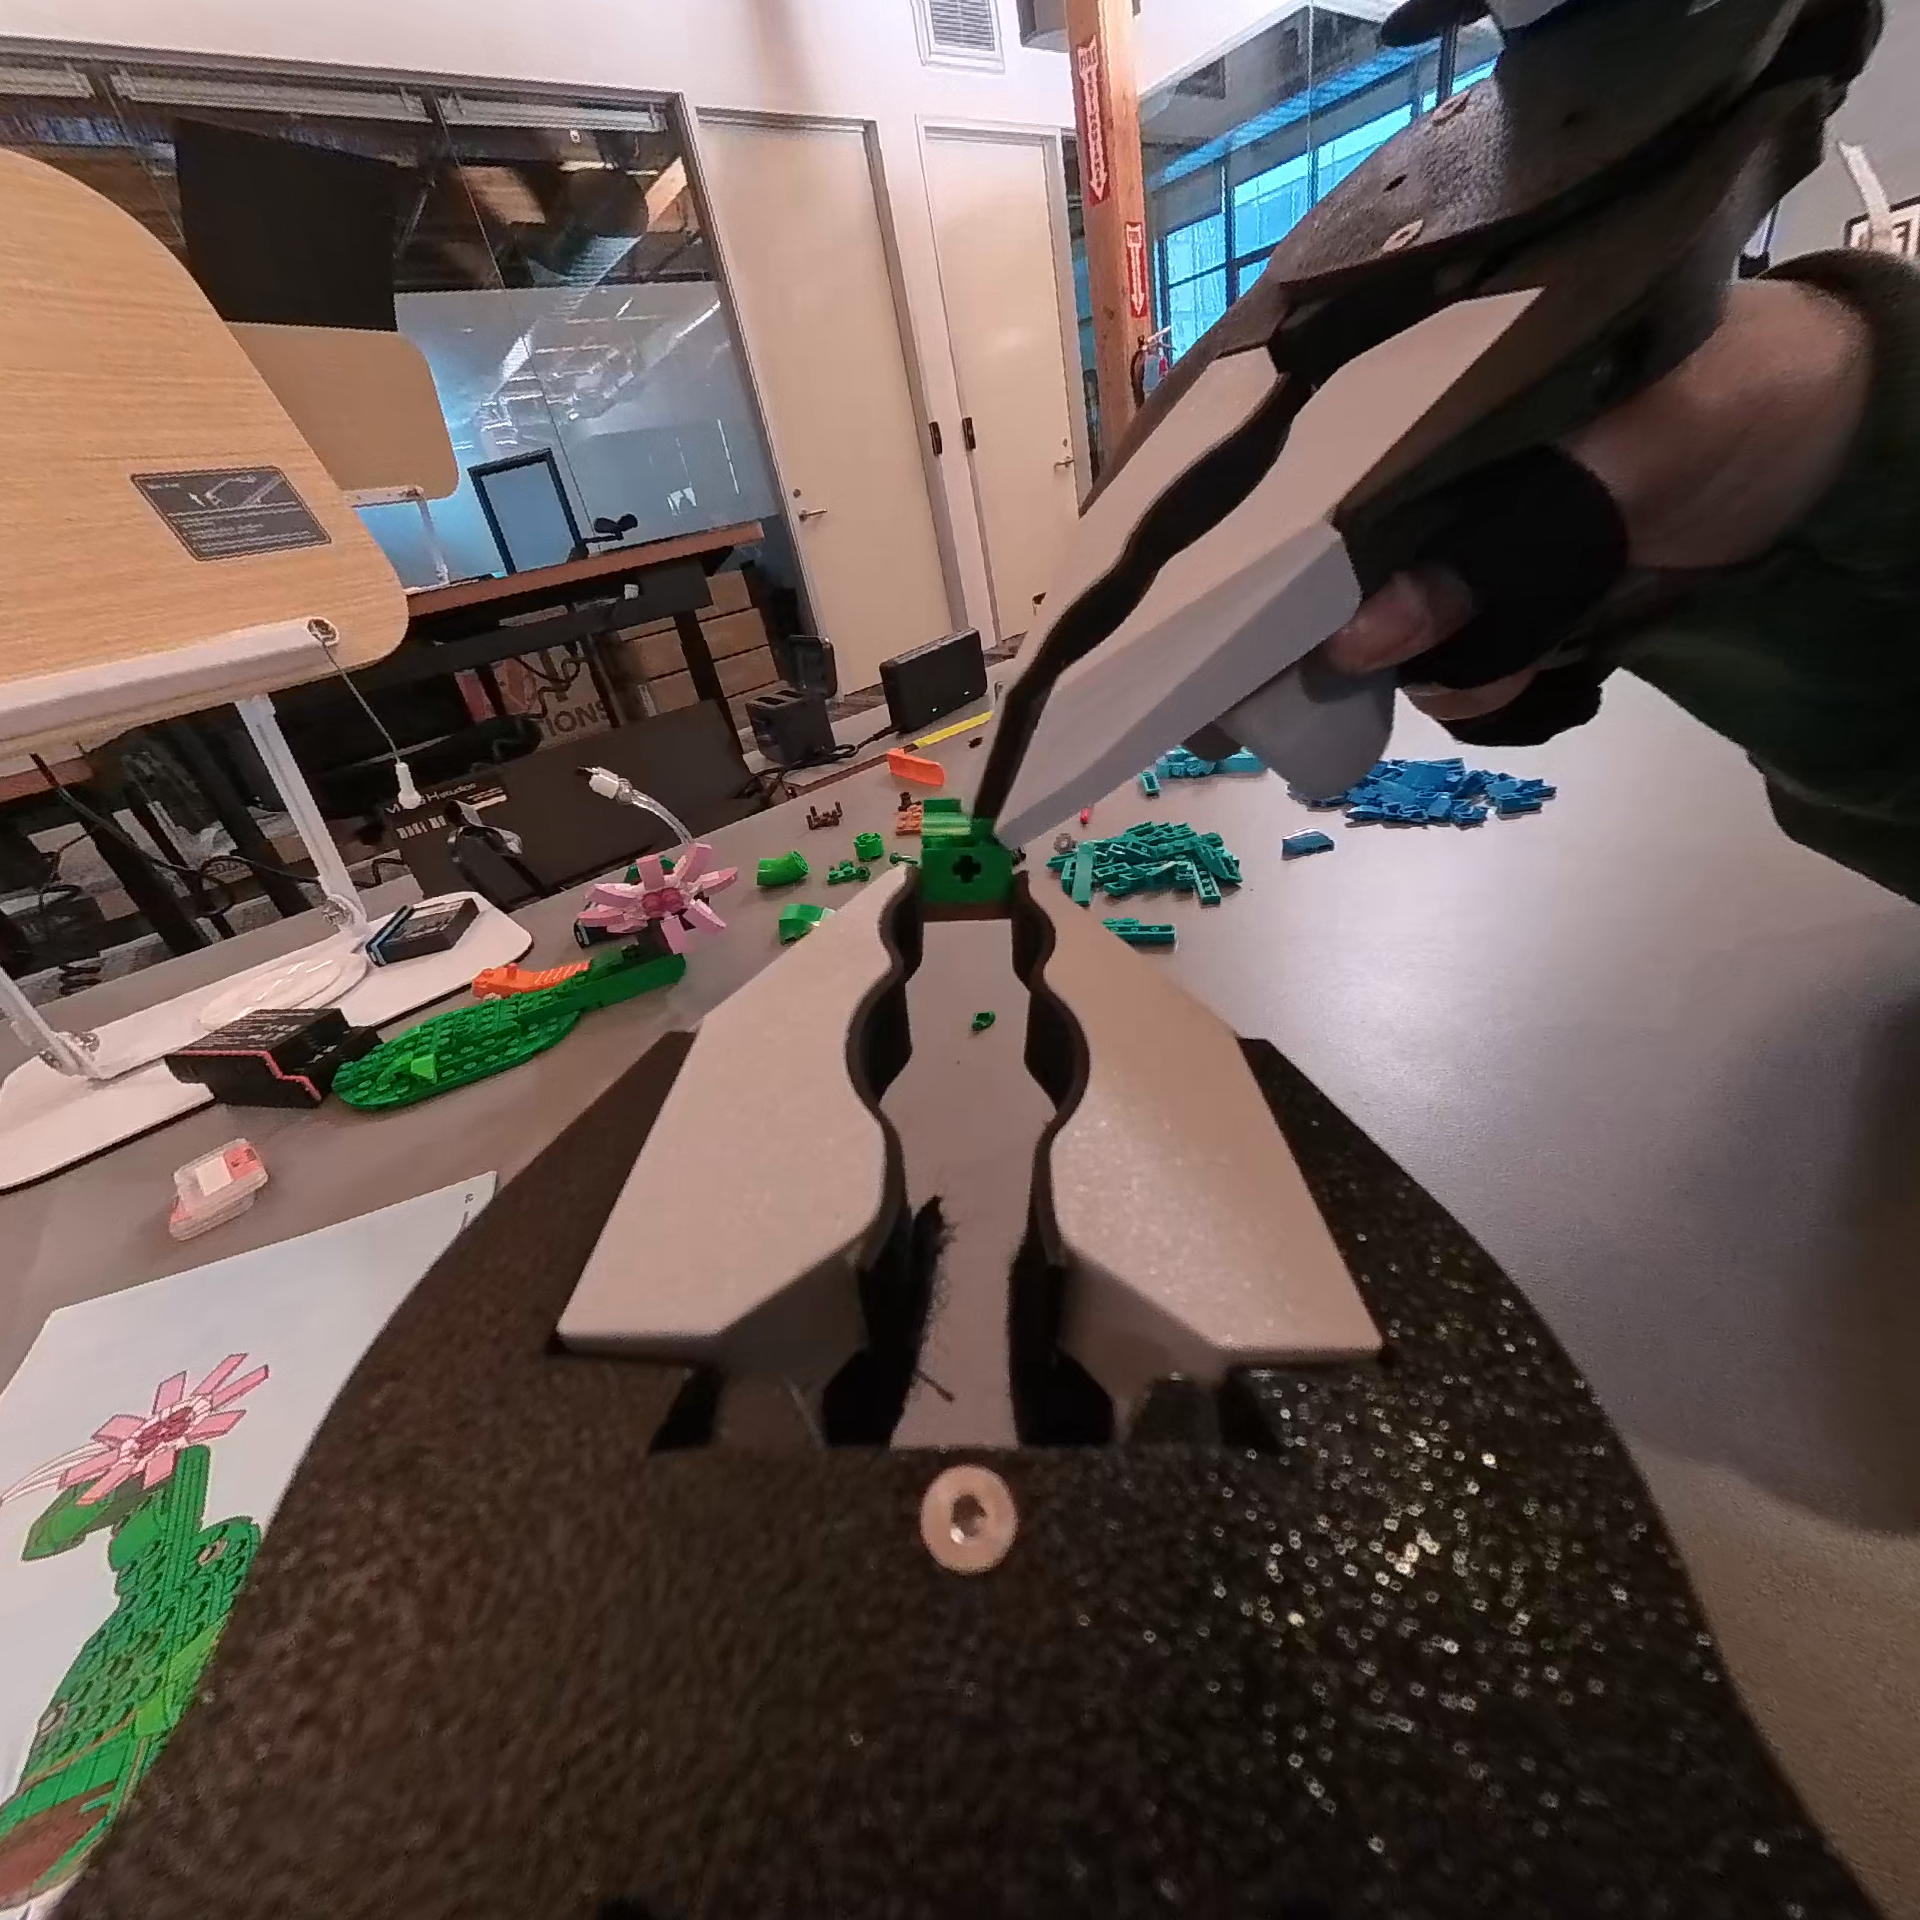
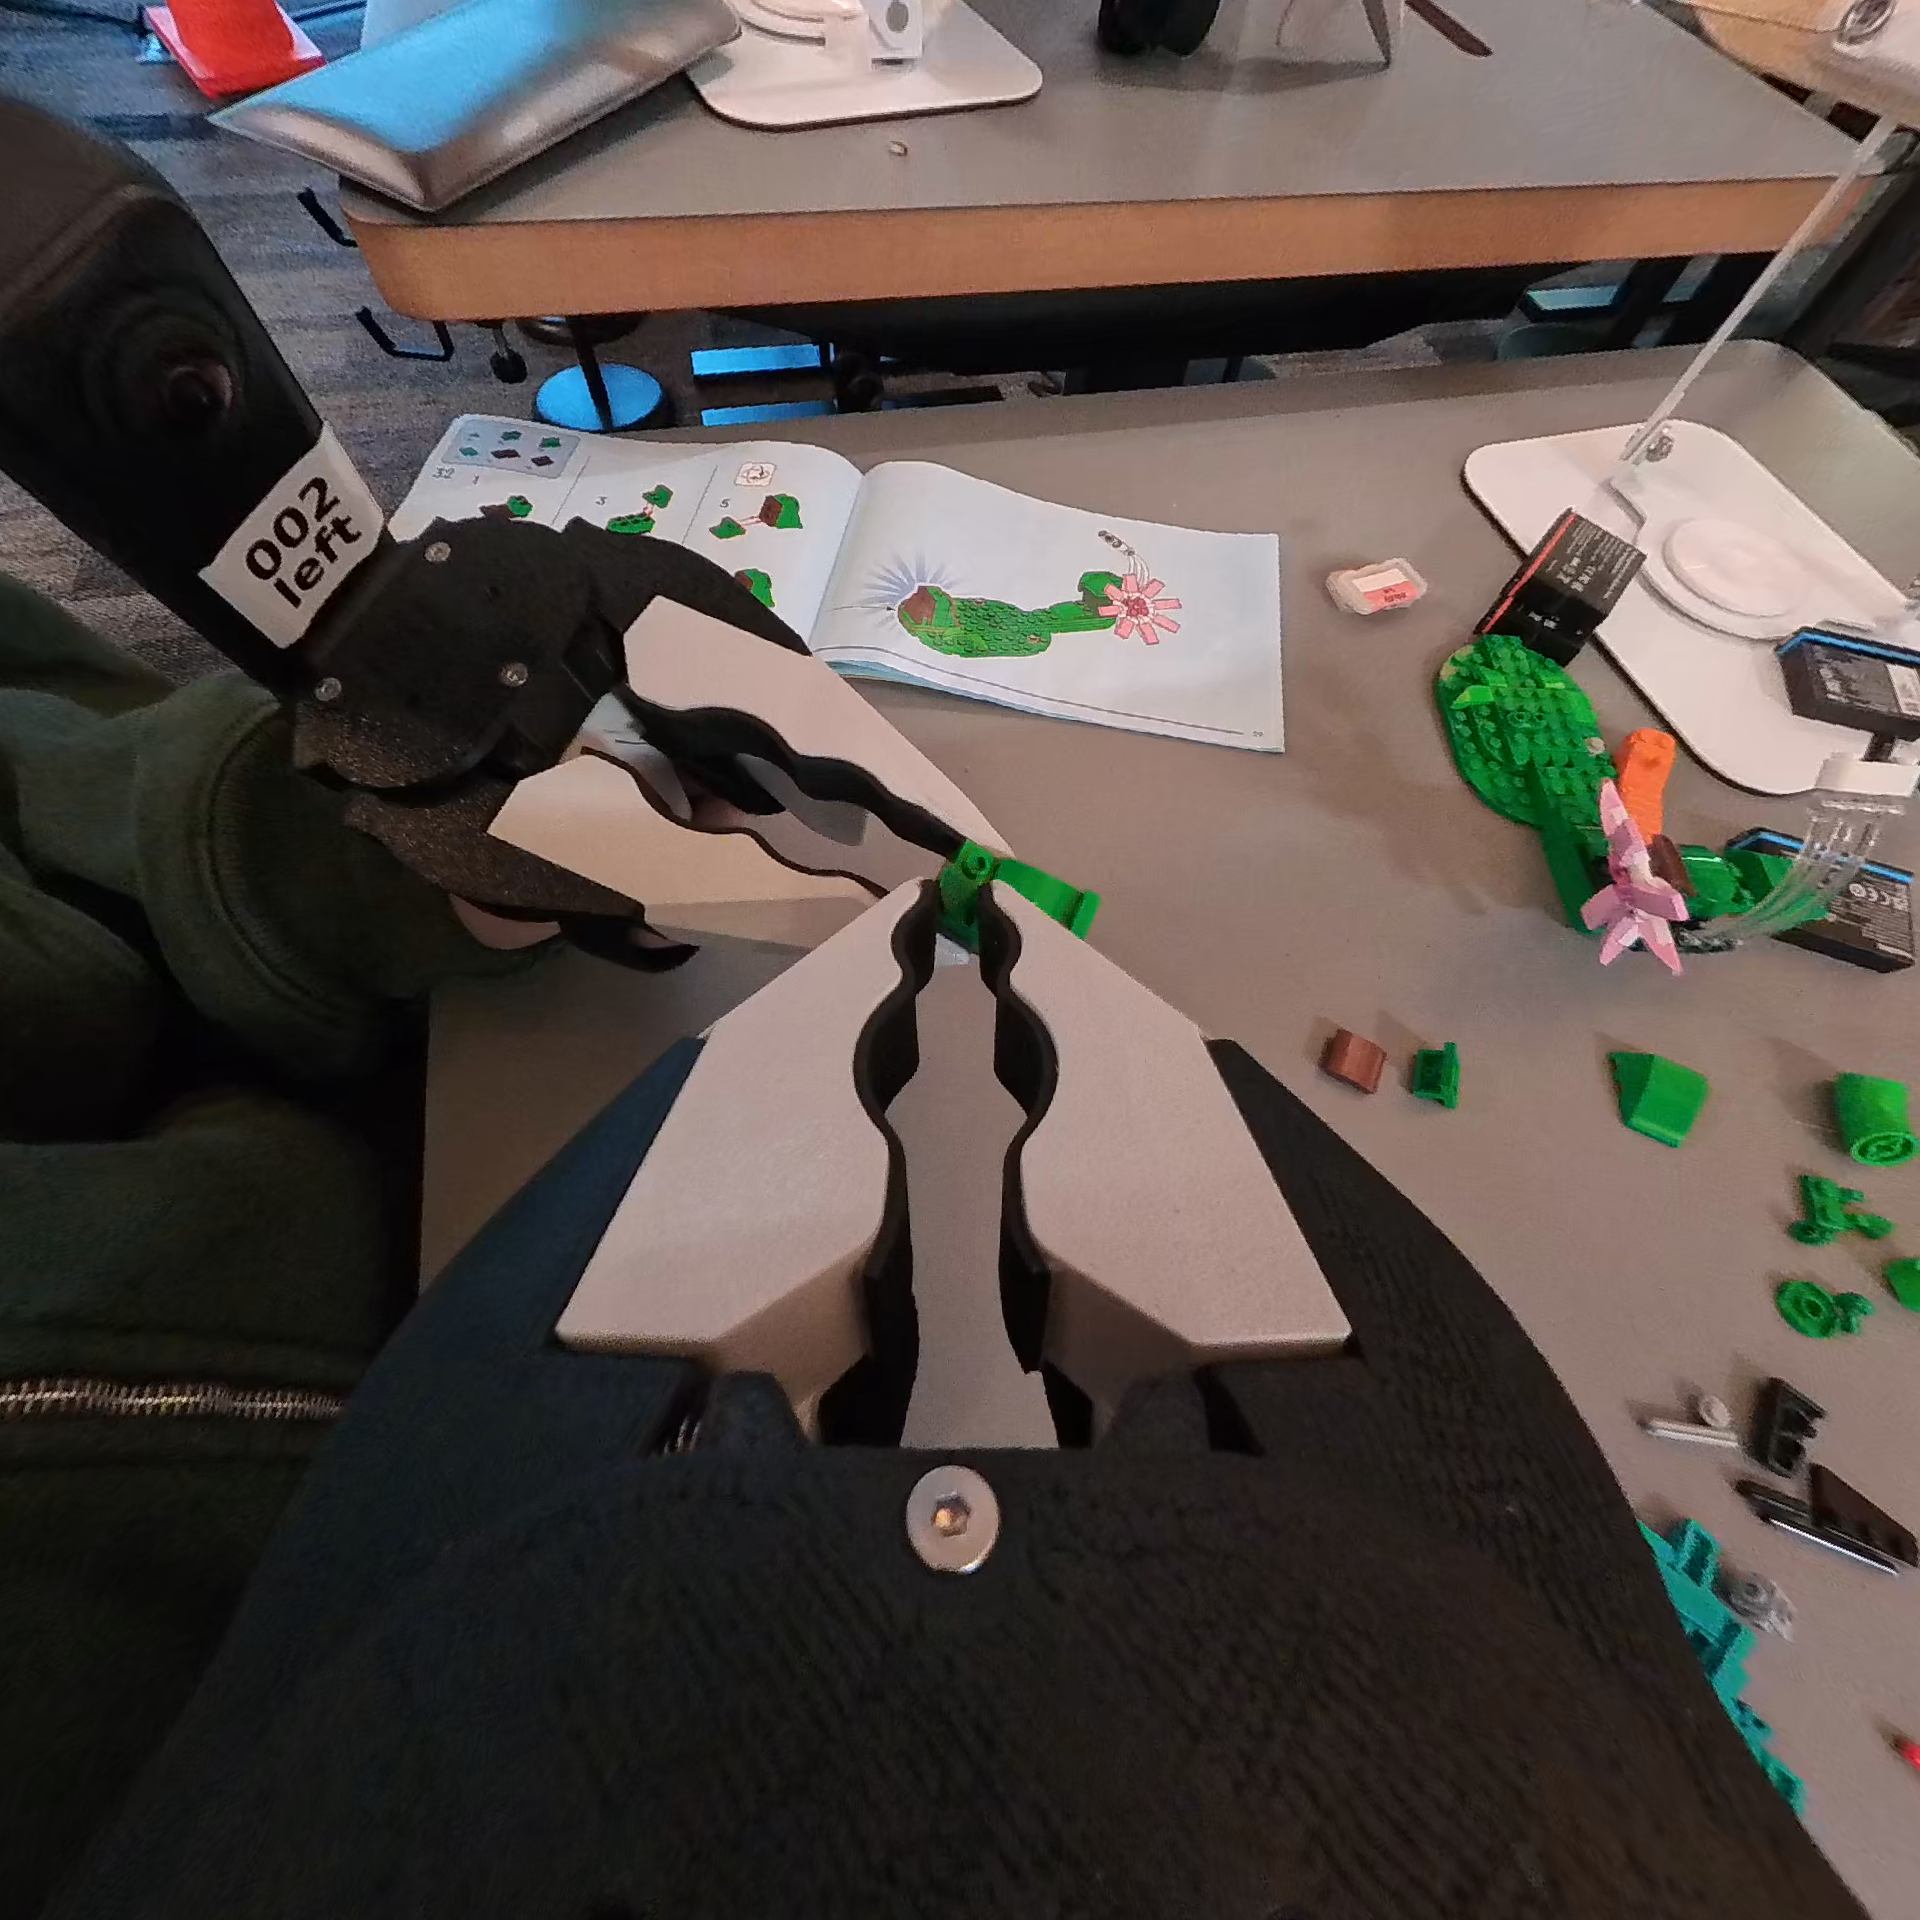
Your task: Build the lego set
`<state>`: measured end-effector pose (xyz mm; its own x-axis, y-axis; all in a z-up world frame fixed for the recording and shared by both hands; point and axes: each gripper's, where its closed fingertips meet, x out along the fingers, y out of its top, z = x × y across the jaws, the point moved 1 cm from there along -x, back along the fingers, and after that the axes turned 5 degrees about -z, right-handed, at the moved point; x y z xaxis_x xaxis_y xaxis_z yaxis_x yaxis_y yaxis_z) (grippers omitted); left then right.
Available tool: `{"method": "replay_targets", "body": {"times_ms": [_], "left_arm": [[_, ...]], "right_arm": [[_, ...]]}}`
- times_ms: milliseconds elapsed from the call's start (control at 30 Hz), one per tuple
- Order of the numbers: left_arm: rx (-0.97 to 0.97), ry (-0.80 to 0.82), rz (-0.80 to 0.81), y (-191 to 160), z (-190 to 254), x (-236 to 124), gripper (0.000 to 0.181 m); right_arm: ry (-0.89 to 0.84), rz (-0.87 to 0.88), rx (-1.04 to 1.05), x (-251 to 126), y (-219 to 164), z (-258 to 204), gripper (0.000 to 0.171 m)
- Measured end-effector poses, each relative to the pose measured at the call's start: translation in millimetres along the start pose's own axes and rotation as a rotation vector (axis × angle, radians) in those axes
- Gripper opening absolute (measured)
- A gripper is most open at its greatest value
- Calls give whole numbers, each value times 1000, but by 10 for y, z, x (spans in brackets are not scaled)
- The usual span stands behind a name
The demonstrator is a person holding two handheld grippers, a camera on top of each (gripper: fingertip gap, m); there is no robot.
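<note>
My left gripper (image 1: 966, 891) is shut on a small dark green brick (image 1: 966, 871) with a cross hole and holds it above the grey table (image 1: 1455, 1039). My right gripper (image 2: 961, 914) is shut on the same small green assembly (image 2: 968, 883); a lighter green piece (image 2: 1049, 899) sticks out to its right. In the left wrist view the right gripper (image 1: 987, 826) comes down from the upper right onto the light green top piece (image 1: 948, 821). In the right wrist view the left gripper (image 2: 961, 857) comes in from the left. The two grippers' tips meet at the assembly.
A green leaf build (image 2: 1527, 748) with a pink flower (image 2: 1636, 894) and an orange part lies to the right; it also shows in the left wrist view (image 1: 499, 1039). The open instruction booklet (image 2: 1039, 623) lies behind. Loose green pieces (image 2: 1657, 1096), a brown piece (image 2: 1354, 1060), teal (image 1: 1153, 857) and blue (image 1: 1434, 790) piles, and a white lamp base (image 2: 1714, 582) are around. Left and right tips are no more than a few centimetres apart. Left tips and right tips are each some 15 centimeters from the brown piece (image 2: 1354, 1060).
</note>
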<state>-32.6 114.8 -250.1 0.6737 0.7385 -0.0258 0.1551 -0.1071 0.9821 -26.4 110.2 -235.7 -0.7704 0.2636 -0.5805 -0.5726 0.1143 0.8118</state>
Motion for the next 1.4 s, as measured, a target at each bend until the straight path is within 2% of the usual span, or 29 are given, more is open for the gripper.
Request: {"method": "replay_targets", "body": {"times_ms": [733,900,967,1100,1167,1400], "left_arm": [[13,-6,-10,-13,21,15,14],[-1,44,-19,-29,-64,-1,14],[-1,80,-14,-22,-117,-20,14],[7,115,10,16,-160,-54,14],[11,119,13,20,-162,-56,14],[7,113,12,15,-156,-51,14]], "right_arm": [[-21,3,4,11,-3,24,6],[-90,34,-15,-109,22,125,6],[-137,-24,-24,-151,-129,232,6],[-134,-281,-41,-11,-782,345,6],[-123,-355,-41,68,-997,345,6],[-112,-429,-39,189,-1176,353,6]]}}
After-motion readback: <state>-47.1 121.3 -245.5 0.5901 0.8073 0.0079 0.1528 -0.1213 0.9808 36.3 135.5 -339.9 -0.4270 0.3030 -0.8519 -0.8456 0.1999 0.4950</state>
